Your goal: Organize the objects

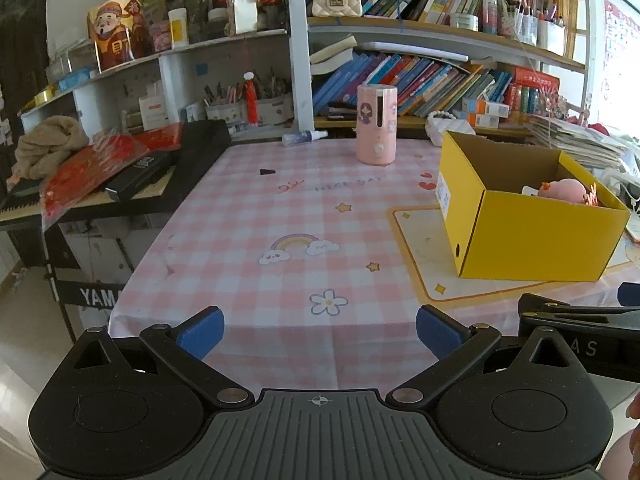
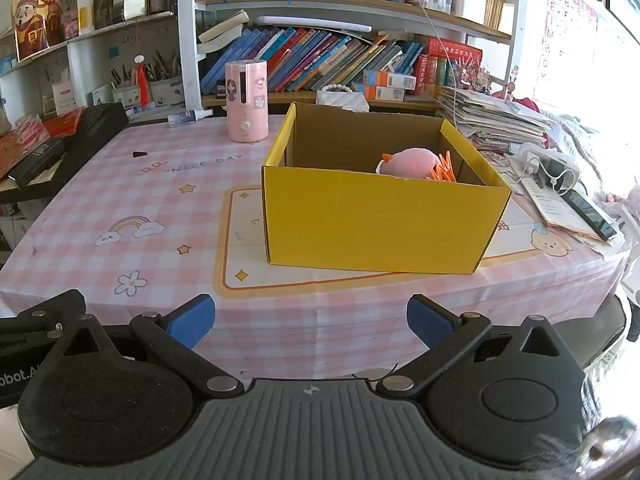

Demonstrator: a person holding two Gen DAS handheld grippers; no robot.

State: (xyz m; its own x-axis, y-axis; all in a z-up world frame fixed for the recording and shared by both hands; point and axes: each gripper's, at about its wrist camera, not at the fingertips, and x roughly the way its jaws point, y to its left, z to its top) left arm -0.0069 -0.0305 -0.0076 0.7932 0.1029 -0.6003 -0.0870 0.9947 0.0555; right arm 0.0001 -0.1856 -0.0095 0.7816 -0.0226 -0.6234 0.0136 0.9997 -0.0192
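A yellow cardboard box (image 2: 376,220) stands open on the pink checked tablecloth (image 2: 120,200); it also shows at the right of the left wrist view (image 1: 532,236). Inside it lie a pink plush toy (image 2: 408,162) and an orange comb-like item (image 2: 442,170); the plush also shows in the left wrist view (image 1: 562,190). A pink cylinder humidifier (image 2: 246,100) stands behind the box, also in the left wrist view (image 1: 376,124). My left gripper (image 1: 320,330) is open and empty at the table's near edge. My right gripper (image 2: 310,320) is open and empty in front of the box.
A small black wedge (image 1: 267,171) and a spray bottle (image 1: 304,136) lie on the far part of the table. A keyboard with red packets (image 1: 120,168) is at the left. Bookshelves (image 2: 340,56) stand behind. Papers, a phone and cables (image 2: 560,184) pile at the right.
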